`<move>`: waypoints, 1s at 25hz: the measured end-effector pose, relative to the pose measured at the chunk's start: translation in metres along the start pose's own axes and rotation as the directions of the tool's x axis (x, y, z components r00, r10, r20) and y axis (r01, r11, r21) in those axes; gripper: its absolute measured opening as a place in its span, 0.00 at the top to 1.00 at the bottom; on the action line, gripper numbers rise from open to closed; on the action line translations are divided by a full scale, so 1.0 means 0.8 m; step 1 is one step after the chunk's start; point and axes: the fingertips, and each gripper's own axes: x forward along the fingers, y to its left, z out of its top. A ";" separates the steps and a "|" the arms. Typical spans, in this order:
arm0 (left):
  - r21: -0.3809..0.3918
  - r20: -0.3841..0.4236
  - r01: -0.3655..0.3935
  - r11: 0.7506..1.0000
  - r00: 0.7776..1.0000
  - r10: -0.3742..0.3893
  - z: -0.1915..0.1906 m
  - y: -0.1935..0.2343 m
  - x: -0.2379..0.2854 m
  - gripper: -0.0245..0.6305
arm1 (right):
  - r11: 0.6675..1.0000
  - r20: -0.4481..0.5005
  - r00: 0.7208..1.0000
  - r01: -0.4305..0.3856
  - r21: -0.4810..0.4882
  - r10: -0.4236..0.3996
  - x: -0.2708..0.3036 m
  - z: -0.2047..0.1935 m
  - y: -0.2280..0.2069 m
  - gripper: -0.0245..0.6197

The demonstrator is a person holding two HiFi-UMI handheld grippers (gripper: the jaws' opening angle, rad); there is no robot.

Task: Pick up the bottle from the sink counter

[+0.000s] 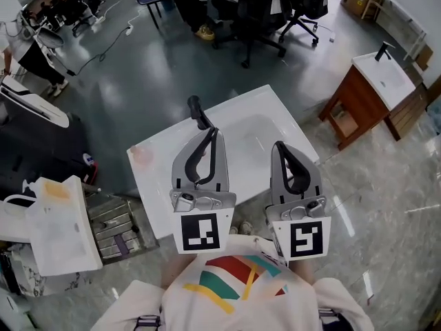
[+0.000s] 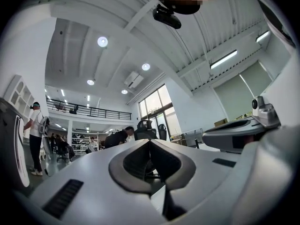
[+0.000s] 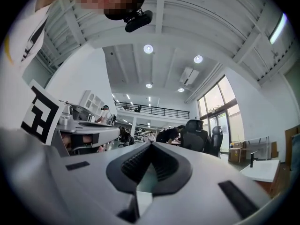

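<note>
In the head view a white sink counter with a shallow basin stands below me, a black faucet at its far edge. No bottle shows in any view; the grippers hide part of the counter. My left gripper is held close to my chest above the counter, jaws shut and empty. Beside it my right gripper is also shut and holds nothing. The left gripper view looks out across the room, and the left gripper has its tips together there. The right gripper looks the same in its own view.
A second sink on a wooden cabinet stands to the right. Black office chairs fill the floor beyond the counter. A white bin and a grey crate sit left of the counter. People stand far off in the hall.
</note>
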 end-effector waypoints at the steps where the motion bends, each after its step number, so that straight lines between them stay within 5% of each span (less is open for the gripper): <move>1: 0.001 -0.005 -0.018 1.000 1.000 0.018 -0.001 0.008 -0.003 0.93 | 1.000 0.009 1.000 -0.024 0.001 0.024 0.005 0.003 0.008 0.94; 8: 0.012 -0.048 -0.198 0.980 0.979 0.198 -0.010 0.073 -0.037 0.93 | 0.978 0.021 0.978 -0.207 0.023 0.206 0.036 0.007 0.070 0.94; 17: 0.050 -0.083 -0.457 0.888 0.884 0.459 -0.015 0.171 -0.123 0.93 | 0.888 0.034 0.888 -0.460 0.025 0.459 0.064 0.005 0.181 0.94; 25: 0.044 -0.101 -0.555 0.830 0.825 0.557 -0.013 0.210 -0.173 0.93 | 0.822 0.032 0.824 -0.567 0.045 0.566 0.073 0.004 0.245 0.94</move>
